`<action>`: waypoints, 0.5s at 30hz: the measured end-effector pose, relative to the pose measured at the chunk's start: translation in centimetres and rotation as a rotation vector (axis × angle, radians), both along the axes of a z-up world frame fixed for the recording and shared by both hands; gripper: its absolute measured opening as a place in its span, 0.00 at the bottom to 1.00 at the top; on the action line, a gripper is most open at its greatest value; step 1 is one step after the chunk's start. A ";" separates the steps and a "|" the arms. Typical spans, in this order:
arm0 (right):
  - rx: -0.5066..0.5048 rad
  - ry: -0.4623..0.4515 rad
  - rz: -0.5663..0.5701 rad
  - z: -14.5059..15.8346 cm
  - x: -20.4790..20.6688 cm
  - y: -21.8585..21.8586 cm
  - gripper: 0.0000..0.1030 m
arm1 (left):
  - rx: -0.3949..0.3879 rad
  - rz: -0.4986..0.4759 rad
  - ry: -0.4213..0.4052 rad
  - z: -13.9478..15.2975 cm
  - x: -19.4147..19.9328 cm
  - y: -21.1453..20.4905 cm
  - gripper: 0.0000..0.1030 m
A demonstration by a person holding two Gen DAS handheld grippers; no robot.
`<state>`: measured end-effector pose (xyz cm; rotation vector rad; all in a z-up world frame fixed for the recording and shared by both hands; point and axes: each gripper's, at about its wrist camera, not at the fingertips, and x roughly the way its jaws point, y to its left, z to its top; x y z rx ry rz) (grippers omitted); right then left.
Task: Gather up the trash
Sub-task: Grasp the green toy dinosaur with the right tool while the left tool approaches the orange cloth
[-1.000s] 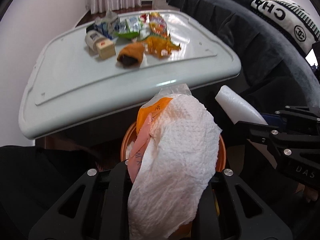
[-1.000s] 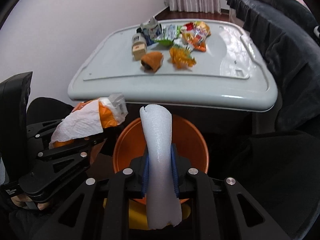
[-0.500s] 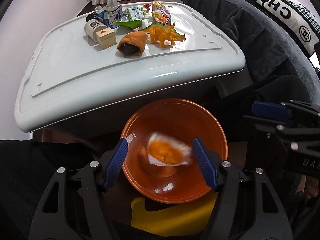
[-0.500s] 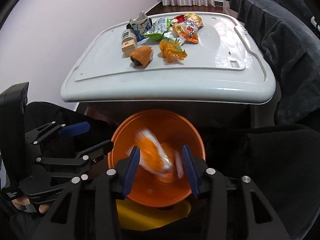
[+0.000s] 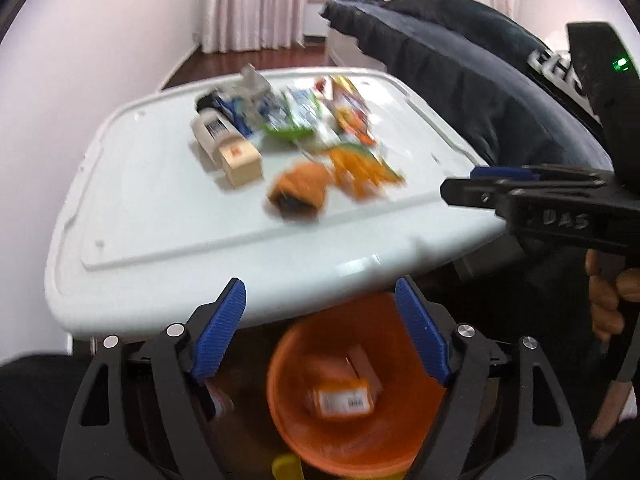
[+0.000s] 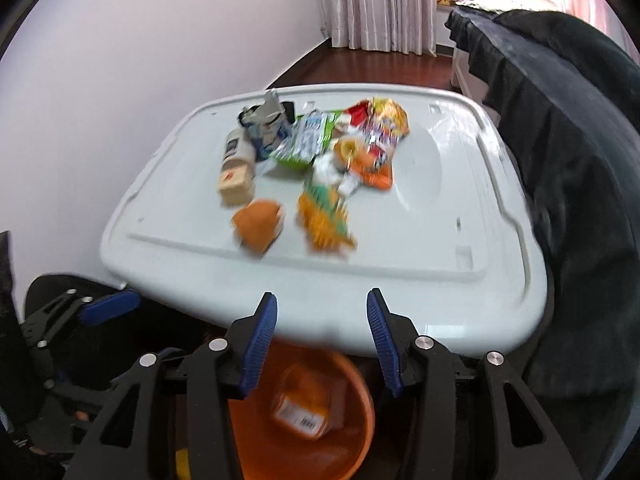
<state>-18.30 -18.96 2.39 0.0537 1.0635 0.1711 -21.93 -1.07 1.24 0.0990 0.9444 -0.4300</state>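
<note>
An orange bucket [image 5: 360,432] sits on the floor below the white table [image 5: 160,216], with an orange wrapper [image 5: 342,400] lying inside; it also shows in the right wrist view [image 6: 352,440]. My left gripper [image 5: 320,328] is open and empty above the bucket. My right gripper [image 6: 322,340] is open and empty over the bucket rim and shows side-on in the left wrist view [image 5: 520,196]. On the table lie snack wrappers [image 6: 376,128], a crushed carton [image 6: 264,124], a small bottle [image 6: 236,152], a wooden block [image 6: 236,188], a brown bun-like item [image 6: 260,224] and an orange toy [image 6: 324,220].
A dark sofa [image 6: 560,160] runs along the table's right side. A pale wall [image 6: 120,60] stands to the left. A yellow object [image 5: 286,466] lies beside the bucket on the floor. Curtains [image 6: 380,4] hang at the far end.
Both grippers opened and dropped their loads, tissue with orange wrapper and white foam piece, into the bucket. Both have since risen and tilted up toward the table.
</note>
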 end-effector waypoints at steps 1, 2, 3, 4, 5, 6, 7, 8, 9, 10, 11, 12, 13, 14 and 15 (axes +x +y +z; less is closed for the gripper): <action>-0.005 0.007 0.006 -0.3 1.1 0.1 0.45 | 0.000 0.012 -0.013 -0.1 0.9 0.0 0.73; -0.010 0.018 0.011 -0.9 2.4 0.2 0.45 | 0.004 0.024 -0.020 -0.1 1.6 0.0 0.73; -0.010 0.027 0.016 -1.3 3.3 0.3 0.45 | 0.007 0.034 -0.026 -0.2 2.2 0.1 0.73; -0.009 0.044 0.023 -2.0 4.6 0.4 0.46 | 0.006 0.045 -0.028 -0.4 3.0 0.2 0.73; -0.012 0.054 0.028 -2.6 5.3 0.7 0.46 | 0.005 0.056 -0.027 -0.6 3.5 0.4 0.74; -0.017 0.064 0.035 -3.1 5.9 0.8 0.46 | 0.002 0.067 -0.026 -0.9 4.0 0.6 0.74; -0.021 0.075 0.044 -3.6 6.5 1.1 0.46 | -0.006 0.081 -0.018 -1.2 4.5 0.9 0.74; -0.027 0.087 0.055 -4.3 7.2 1.4 0.46 | -0.018 0.090 -0.006 -1.5 4.7 1.3 0.74; -0.027 0.098 0.065 -4.8 7.7 1.7 0.46 | -0.030 0.097 0.004 -1.8 4.9 1.7 0.74; -0.022 0.108 0.074 -5.2 8.1 2.0 0.46 | -0.041 0.107 0.018 -2.1 5.1 2.1 0.74; -0.018 0.117 0.084 -5.8 8.6 2.3 0.47 | -0.046 0.114 0.027 -2.4 5.3 2.3 0.74; -0.025 0.123 0.089 -6.1 9.0 2.5 0.47 | -0.047 0.119 0.033 -2.5 5.4 2.4 0.74; -0.037 0.129 0.099 -6.6 9.5 2.8 0.47 | -0.048 0.124 0.039 -2.7 5.6 2.6 0.74; -0.044 0.132 0.107 -6.8 9.8 3.0 0.47 | -0.049 0.128 0.042 -2.8 5.7 2.6 0.74; -0.053 0.135 0.115 -7.1 10.1 3.2 0.47 | -0.051 0.131 0.044 -3.0 5.9 2.6 0.74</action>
